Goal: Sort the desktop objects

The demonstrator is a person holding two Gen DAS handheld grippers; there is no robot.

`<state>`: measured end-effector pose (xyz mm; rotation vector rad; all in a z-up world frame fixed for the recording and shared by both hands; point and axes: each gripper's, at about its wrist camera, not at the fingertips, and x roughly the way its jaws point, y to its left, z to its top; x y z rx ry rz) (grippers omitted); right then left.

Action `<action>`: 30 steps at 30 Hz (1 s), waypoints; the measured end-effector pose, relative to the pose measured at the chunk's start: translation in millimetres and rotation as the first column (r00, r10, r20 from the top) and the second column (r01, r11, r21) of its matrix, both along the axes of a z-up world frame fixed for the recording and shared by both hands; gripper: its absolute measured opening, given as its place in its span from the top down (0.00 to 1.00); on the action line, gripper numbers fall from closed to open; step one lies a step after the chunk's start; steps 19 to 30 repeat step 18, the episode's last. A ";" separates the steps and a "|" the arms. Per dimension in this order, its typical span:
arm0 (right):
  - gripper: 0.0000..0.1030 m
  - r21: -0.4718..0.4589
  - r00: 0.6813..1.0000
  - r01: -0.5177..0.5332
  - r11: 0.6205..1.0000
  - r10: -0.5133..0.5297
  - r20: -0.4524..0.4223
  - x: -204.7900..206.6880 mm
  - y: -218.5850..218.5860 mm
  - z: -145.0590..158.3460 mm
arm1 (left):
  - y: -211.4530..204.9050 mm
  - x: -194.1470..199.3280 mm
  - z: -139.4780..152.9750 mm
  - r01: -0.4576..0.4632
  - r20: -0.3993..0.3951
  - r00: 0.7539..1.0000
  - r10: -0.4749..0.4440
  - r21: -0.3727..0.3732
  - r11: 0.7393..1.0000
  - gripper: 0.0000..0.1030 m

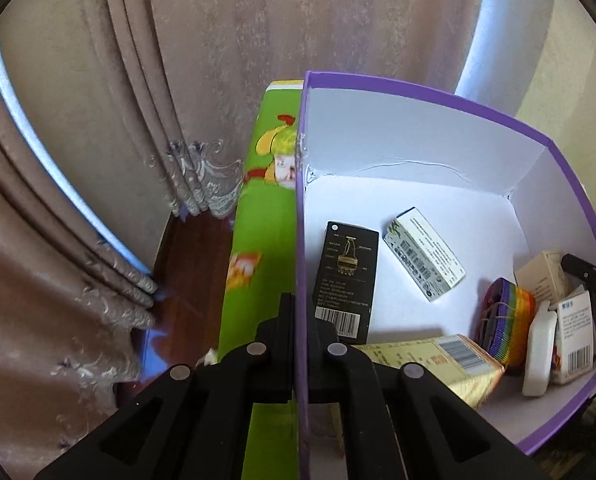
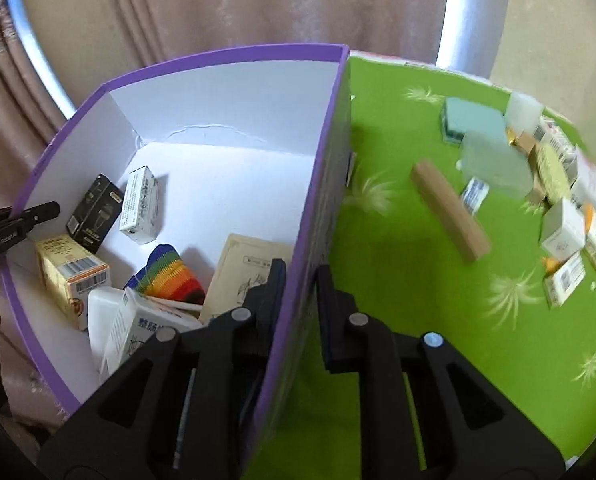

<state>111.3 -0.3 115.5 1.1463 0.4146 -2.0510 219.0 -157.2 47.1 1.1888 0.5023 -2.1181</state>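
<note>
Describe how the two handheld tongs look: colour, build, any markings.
Both tongs are matte black plastic. The left tongs have two angular linkage arms with triangular cut-outs, round silver rivets at the joints, and flat rectangular black fingers. The right tongs are built alike, though one rivet looks bluish. No cables or sleeves show.

Beyond the left claw [image 1: 298,316], heavy beige-pink curtains [image 1: 202,40] hang in folds, their embroidered hems [image 1: 206,176] reaching a dark reddish wooden floor [image 1: 186,264] to the claw's left. Bright daylight shows in narrow strips [image 1: 474,40] between the curtain panels. Right of the right claw [image 2: 298,284], a green cloth with pale grass-like prints covers the table [image 2: 398,280]. A plain pale wall [image 2: 558,40] stands beyond it.
</note>
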 end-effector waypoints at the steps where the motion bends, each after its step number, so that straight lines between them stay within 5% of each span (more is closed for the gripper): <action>1: 0.84 -0.003 1.000 0.008 1.000 -0.008 -0.009 -4.6 -3.6 -1.3 | -6.5 -3.4 -1.4 0.001 -0.009 1.000 -0.001 0.002 1.000 0.99; 11: 0.85 -0.023 0.998 0.038 0.999 -0.039 -0.047 -77.5 -48.5 1.2 | -60.5 -56.1 -1.0 0.011 -0.034 0.999 -0.011 -0.001 1.000 0.99; 30: 0.83 -0.034 0.997 0.026 0.999 -0.028 -0.072 -99.7 -64.6 4.0 | -70.4 -59.5 1.1 -0.030 -0.055 0.998 0.030 -0.013 0.999 0.97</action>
